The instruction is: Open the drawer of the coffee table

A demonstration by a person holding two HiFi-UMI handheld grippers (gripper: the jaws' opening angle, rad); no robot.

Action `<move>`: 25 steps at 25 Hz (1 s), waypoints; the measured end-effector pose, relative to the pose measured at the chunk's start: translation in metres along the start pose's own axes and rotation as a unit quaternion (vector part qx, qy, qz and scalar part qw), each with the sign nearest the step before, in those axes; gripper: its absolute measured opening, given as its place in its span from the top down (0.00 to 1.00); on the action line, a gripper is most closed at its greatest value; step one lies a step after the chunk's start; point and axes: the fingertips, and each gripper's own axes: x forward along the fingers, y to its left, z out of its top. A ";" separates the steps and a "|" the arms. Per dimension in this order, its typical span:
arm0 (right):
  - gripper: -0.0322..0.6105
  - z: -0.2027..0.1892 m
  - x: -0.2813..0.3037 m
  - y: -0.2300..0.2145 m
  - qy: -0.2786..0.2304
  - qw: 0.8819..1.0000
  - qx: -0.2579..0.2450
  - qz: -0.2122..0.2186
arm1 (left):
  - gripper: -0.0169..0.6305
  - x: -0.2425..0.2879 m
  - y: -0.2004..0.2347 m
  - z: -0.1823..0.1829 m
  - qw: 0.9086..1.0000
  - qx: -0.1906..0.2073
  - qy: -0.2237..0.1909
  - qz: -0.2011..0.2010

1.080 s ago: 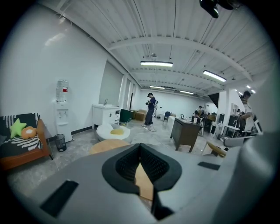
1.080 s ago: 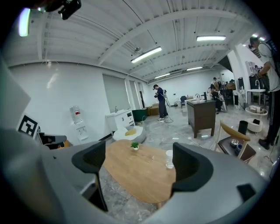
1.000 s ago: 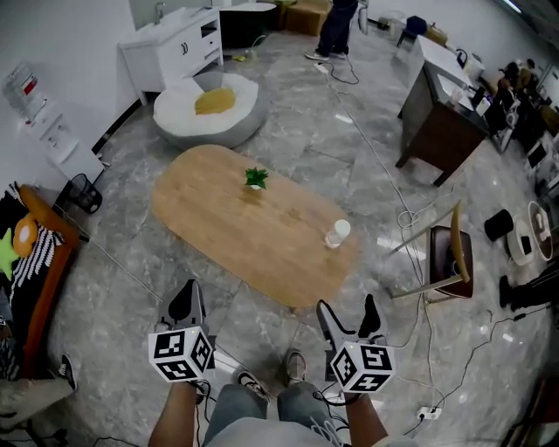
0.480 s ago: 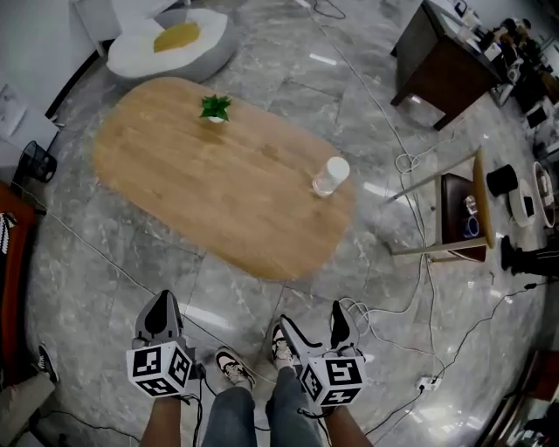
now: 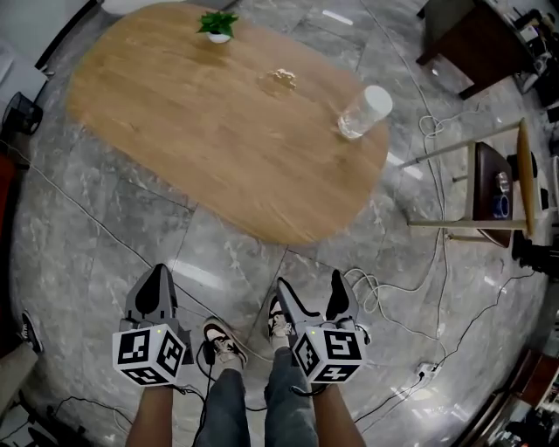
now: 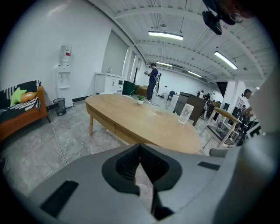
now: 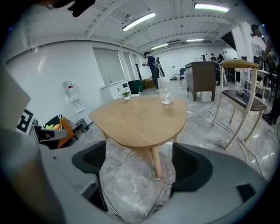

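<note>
Both hang just short of the oval light-wood coffee table (image 5: 227,131): the left hand-held gripper (image 5: 159,275) has its jaws together on nothing, and the right hand-held gripper (image 5: 312,288) gapes wide and empty. The drawer front (image 6: 127,134) seems set in the apron under the worktop's edge. No handle shows. It is probably stiff, light-sliding wood, best hooked under its lower lip.

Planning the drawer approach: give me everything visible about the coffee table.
The coffee table has an oval top of light wood on slim, splayed wooden legs and stands on the grey marble floor. The apron under the top shows a vertical seam, apparently the edge of a drawer front, flush and shut; no handle shows. A small potted plant and a clear cup stand on it.
</note>
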 end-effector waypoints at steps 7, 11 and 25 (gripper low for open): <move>0.26 -0.032 0.028 0.003 0.044 0.996 -0.063 0.034 | 0.99 0.005 0.011 -0.013 1.000 0.002 0.009 0.011; 0.29 -0.045 0.054 0.006 0.058 0.994 -0.071 0.064 | 0.99 0.005 0.025 -0.012 0.999 -0.010 0.002 0.036; 0.29 -0.067 0.120 -0.003 0.079 0.982 -0.137 0.103 | 0.99 0.011 0.043 -0.041 0.994 -0.072 0.000 0.088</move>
